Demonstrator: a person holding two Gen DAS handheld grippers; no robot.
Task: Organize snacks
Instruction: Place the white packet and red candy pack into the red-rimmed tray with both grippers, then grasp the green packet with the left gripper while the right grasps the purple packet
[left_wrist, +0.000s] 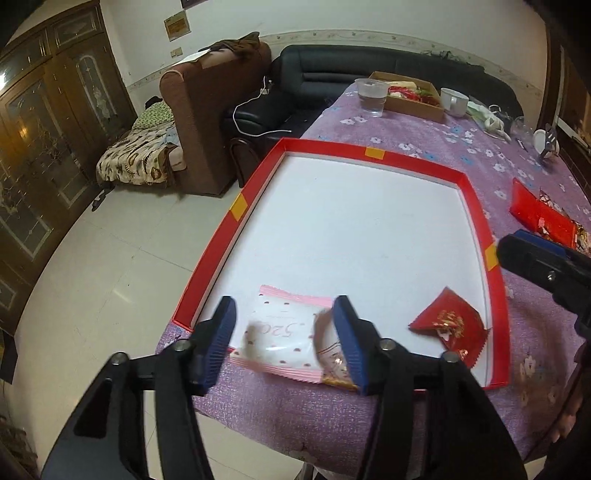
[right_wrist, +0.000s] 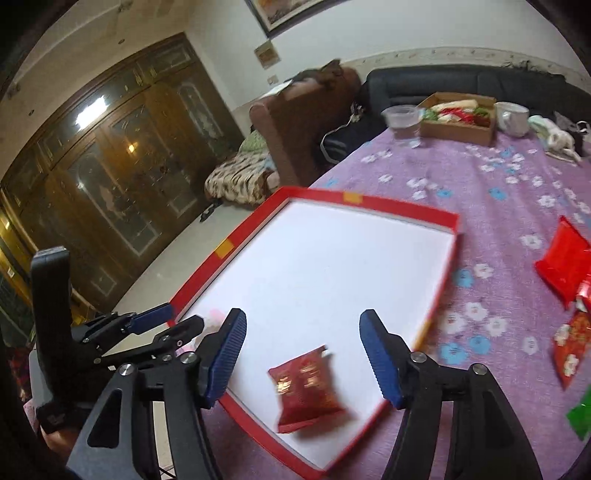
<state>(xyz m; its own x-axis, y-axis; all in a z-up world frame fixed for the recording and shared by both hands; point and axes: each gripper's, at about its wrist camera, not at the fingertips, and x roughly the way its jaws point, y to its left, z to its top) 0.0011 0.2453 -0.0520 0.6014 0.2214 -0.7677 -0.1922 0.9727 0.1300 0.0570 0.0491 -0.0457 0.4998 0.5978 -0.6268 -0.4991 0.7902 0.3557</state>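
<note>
A shallow red-rimmed box lid (left_wrist: 476, 206) with a white floor lies on the purple flowered tablecloth; it also shows in the right wrist view (right_wrist: 369, 204). A pink-and-white snack packet (left_wrist: 280, 332) lies at its near edge, between the open jaws of my left gripper (left_wrist: 286, 341), untouched. A small red snack packet (left_wrist: 448, 323) lies inside the lid at the near right. In the right wrist view that red packet (right_wrist: 308, 391) lies between the open jaws of my right gripper (right_wrist: 303, 360). More red packets (right_wrist: 563, 262) lie on the cloth to the right.
At the table's far end stand a plastic cup (left_wrist: 371, 96), a cardboard box of food (left_wrist: 413, 94) and a white mug (left_wrist: 455, 101). A green packet (right_wrist: 581, 413) lies at the right edge. Sofas and a wooden cabinet stand beyond the table's left edge.
</note>
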